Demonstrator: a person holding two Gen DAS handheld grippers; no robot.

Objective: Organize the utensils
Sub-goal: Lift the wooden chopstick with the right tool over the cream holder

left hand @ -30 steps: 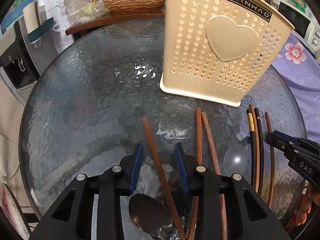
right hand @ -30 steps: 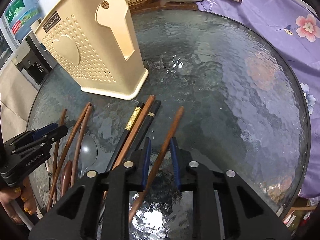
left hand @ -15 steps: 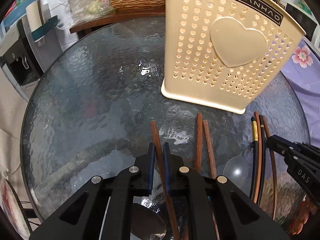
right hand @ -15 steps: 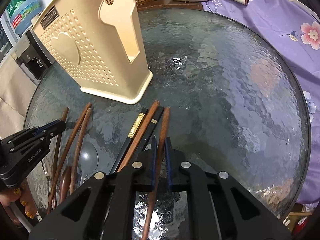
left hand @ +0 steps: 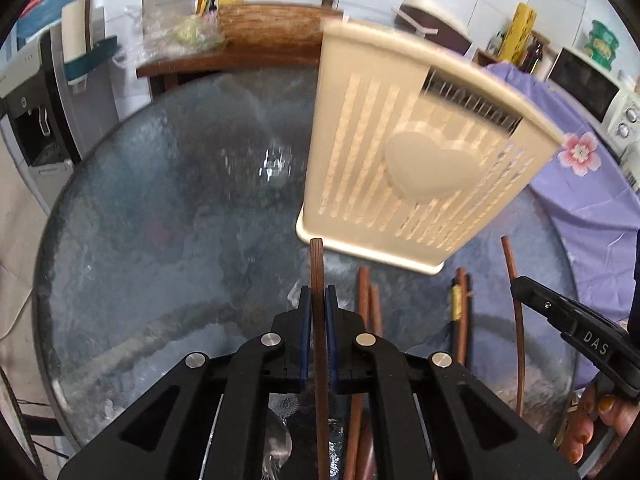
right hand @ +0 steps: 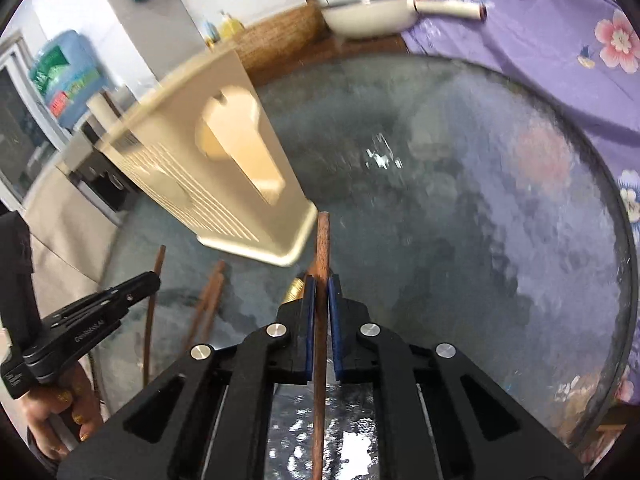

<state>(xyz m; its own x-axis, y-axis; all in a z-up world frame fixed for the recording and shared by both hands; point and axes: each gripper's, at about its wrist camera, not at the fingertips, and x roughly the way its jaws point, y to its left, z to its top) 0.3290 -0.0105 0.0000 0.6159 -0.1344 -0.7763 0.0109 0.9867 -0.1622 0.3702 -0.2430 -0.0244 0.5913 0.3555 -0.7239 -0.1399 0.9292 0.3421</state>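
Note:
My left gripper (left hand: 319, 294) is shut on a brown wooden chopstick (left hand: 317, 264) and holds it above the glass table, its tip pointing at the base of the cream utensil holder (left hand: 416, 168). My right gripper (right hand: 322, 282) is shut on another brown chopstick (right hand: 323, 240), lifted, its tip near the holder's corner (right hand: 224, 176). More chopsticks (left hand: 366, 300) and dark ones (left hand: 460, 312) lie on the table between the grippers. A spoon (left hand: 276, 452) lies partly hidden under my left gripper.
The round textured glass table (left hand: 168, 220) has a purple flowered cloth (left hand: 592, 200) at its right. A wooden shelf with a wicker basket (left hand: 272, 32) stands behind. A white pan (right hand: 368, 20) sits at the back. A water dispenser (left hand: 36, 120) stands left.
Both grippers, shut on their chopsticks since half a second ago, have lifted them off the table and tilted up; the view is blurred with motion.

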